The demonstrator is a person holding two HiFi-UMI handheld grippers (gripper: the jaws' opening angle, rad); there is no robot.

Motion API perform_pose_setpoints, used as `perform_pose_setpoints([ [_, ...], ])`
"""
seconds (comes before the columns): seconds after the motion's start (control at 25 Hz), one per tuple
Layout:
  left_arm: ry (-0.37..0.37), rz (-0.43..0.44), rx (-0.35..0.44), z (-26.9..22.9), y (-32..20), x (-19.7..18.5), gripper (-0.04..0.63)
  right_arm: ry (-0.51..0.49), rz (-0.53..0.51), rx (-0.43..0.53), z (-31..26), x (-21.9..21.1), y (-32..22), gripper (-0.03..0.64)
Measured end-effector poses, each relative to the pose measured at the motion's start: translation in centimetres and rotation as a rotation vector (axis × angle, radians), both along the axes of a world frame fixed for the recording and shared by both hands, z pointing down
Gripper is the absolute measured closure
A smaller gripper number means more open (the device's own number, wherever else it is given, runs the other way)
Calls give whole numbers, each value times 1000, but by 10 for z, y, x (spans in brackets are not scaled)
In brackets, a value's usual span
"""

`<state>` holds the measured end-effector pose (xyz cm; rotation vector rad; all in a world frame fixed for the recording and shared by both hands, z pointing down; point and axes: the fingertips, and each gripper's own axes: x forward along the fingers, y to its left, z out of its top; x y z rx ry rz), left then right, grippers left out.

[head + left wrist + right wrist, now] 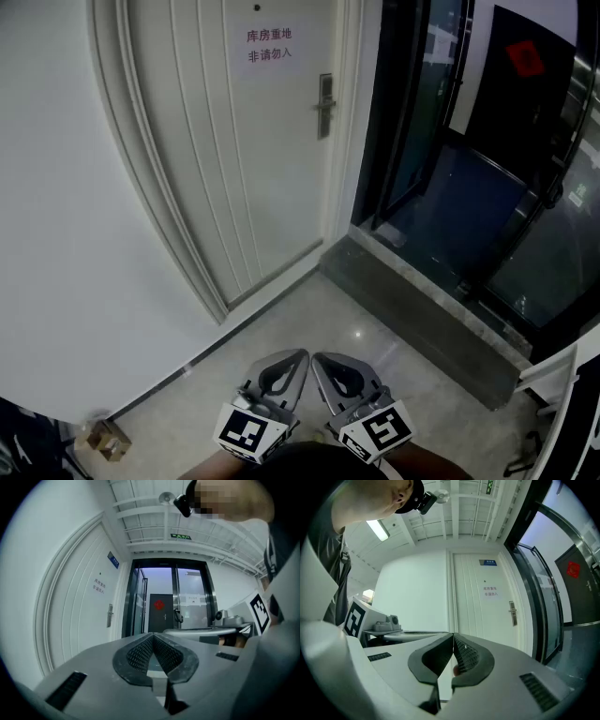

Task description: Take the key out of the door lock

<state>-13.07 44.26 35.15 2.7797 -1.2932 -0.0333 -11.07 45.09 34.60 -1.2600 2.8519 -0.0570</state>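
A white door (234, 141) with a paper sign stands well ahead of me. Its metal lock plate and handle (324, 103) sit at the door's right edge, also visible as the lock plate (109, 616) in the left gripper view and the lock plate (513, 613) in the right gripper view. A key is too small to make out from this distance. My left gripper (298, 358) and right gripper (319, 360) are held side by side low in front of me, far from the door. In the gripper views, the left gripper (153, 637) and the right gripper (453, 637) both have their jaws pressed together with nothing between them.
Right of the door are dark glass doors (441, 141) behind a raised stone threshold (422, 309). A small cardboard box (108, 439) lies by the white wall at lower left. A white frame (562, 384) stands at lower right. Pale tiled floor (337, 319) runs from me to the door.
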Motion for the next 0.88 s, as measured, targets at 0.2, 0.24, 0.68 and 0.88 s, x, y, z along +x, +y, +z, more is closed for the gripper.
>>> perform_pose_setpoints([
  [0.2, 14, -9, 8, -5, -5, 15, 591, -15, 21, 17, -6, 27, -2, 604],
  [0.24, 16, -9, 10, -6, -6, 18, 591, -19, 23, 17, -6, 32, -3, 604],
  [0.68, 24, 40, -5, -4, -27, 56, 591, -50, 76, 0, -6, 73, -26, 604],
  [0.88, 27, 55, -12, 1, -56, 60, 591, -46, 97, -8, -1, 80, -54, 604],
])
